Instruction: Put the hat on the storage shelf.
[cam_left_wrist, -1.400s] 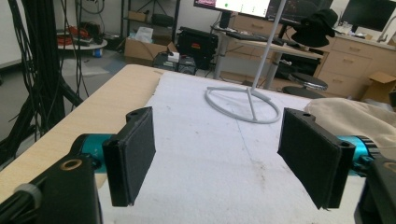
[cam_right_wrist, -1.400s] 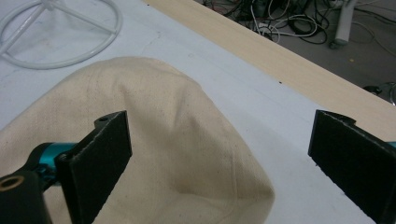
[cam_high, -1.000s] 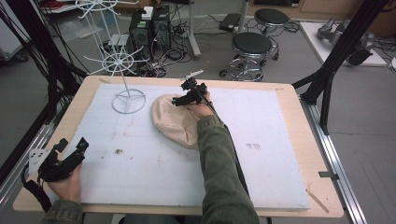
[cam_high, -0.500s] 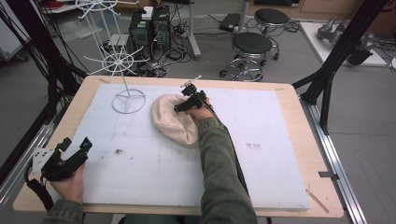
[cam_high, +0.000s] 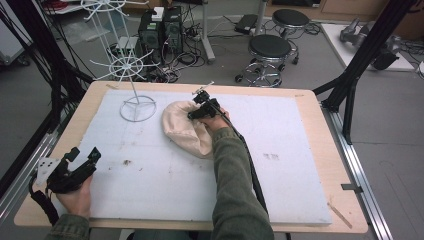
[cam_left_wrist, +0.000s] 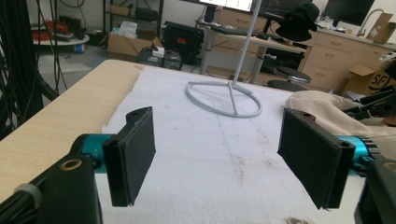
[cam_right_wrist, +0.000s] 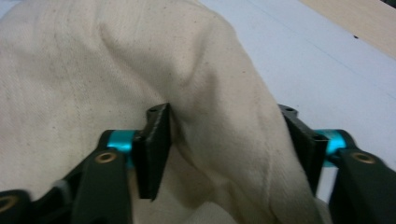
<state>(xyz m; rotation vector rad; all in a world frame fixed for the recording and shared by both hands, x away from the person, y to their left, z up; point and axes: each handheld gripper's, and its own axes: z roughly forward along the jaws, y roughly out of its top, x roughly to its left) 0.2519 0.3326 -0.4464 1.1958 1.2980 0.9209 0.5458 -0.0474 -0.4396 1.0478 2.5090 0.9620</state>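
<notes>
A beige cloth hat (cam_high: 182, 127) lies crumpled on the white foam mat (cam_high: 290, 170), just right of a white wire stand (cam_high: 135, 107). My right gripper (cam_high: 194, 113) rests on the hat's far edge. In the right gripper view a raised fold of the hat (cam_right_wrist: 93, 60) sits between the jaws, which stand wide apart on either side of it, so the right gripper (cam_right_wrist: 229, 135) is open. My left gripper (cam_high: 82, 156) is held open over the mat's front left corner, with nothing between its pads (cam_left_wrist: 133, 149). The left gripper view has the hat (cam_left_wrist: 322, 109) off at the right.
The wire stand's ring base (cam_left_wrist: 224, 98) rests on the mat at the back left, its pole carrying spoked wheels above. The wooden table edge (cam_high: 312, 107) frames the mat. Stools and computer cases stand on the floor beyond the table.
My right gripper has dropped lower onto the hat's far edge, so the cloth fold now sits between its jaws. The left gripper has hardly shifted.
</notes>
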